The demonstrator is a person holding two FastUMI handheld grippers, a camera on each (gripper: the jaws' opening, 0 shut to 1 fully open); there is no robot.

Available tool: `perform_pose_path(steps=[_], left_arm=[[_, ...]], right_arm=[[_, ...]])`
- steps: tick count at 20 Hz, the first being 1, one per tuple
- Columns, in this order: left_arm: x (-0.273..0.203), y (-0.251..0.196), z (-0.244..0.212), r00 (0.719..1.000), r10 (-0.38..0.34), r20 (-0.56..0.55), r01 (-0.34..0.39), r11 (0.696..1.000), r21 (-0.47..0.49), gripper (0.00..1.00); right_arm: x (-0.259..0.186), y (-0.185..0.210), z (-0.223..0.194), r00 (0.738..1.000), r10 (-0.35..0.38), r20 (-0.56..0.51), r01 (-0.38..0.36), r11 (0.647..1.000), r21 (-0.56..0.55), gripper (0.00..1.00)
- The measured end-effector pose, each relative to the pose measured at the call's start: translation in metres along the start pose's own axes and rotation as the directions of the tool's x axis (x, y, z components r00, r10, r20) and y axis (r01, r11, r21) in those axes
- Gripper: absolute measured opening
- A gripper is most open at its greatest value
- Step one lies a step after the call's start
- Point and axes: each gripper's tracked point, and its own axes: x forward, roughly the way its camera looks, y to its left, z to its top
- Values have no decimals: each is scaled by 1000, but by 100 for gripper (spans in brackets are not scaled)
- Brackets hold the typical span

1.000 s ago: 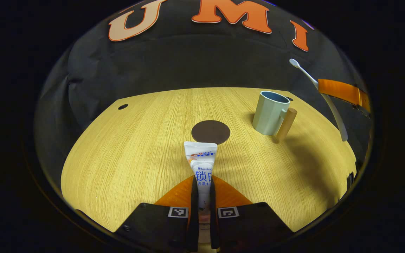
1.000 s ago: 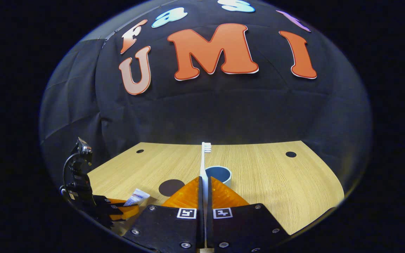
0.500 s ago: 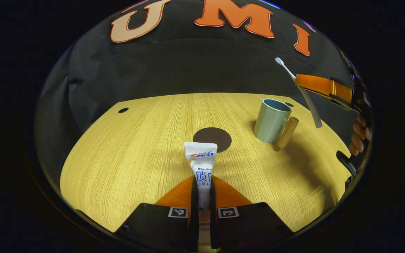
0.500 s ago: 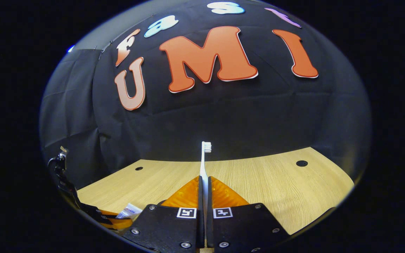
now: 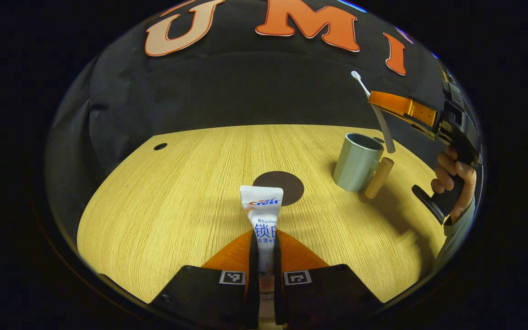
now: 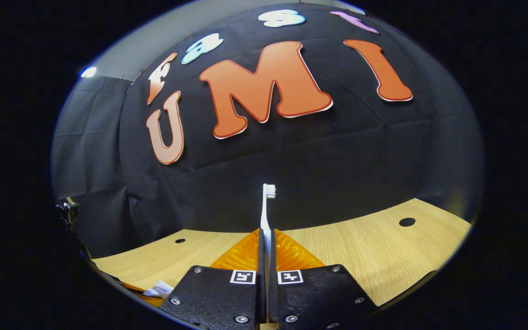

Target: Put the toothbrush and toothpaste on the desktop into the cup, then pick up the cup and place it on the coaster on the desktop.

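Both items gripped, neither in the cup yet

The left gripper [image 5: 264,250] clamps the toothpaste tube [image 5: 262,211] just above the desktop [image 5: 163,215]; the right gripper [image 6: 266,252] pinches the toothbrush [image 6: 266,215]. The cup [image 5: 357,162] stands empty, near the brown coaster [image 5: 278,187] but off it, so both insertions and the cup move remain. The left gripper view shows the toothbrush handle tip hanging just above the cup's rim, which the right gripper view cannot tell.
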Motion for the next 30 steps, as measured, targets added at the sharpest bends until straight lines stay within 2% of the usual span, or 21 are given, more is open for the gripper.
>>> perform_pose_path(steps=[8,13,14,15,16,20,30], left_arm=[[-19,1,13,999,-9,52,9,1000,-2,16],[-49,6,33,997,-6,81,8,1000,-19,16],[-55,11,38,996,-6,88,7,1000,-21,16],[-59,13,42,995,-5,95,8,1000,-24,16],[-58,14,46,995,-7,104,10,1000,-30,15],[-63,12,62,989,-17,145,25,998,-52,16],[-56,-9,107,973,-70,221,78,997,-26,16]], right_arm=[[14,-11,6,993,-1,114,5,999,-35,3],[23,-20,-18,997,-21,73,23,999,-30,4],[23,-22,-20,997,-27,69,29,999,-32,8],[22,-23,-21,997,-32,65,34,999,-33,8],[21,-25,-23,997,-39,59,41,999,-31,4],[19,-24,-30,998,-48,42,50,997,-54,4],[-1,-29,-33,997,-69,21,70,995,-75,6]])
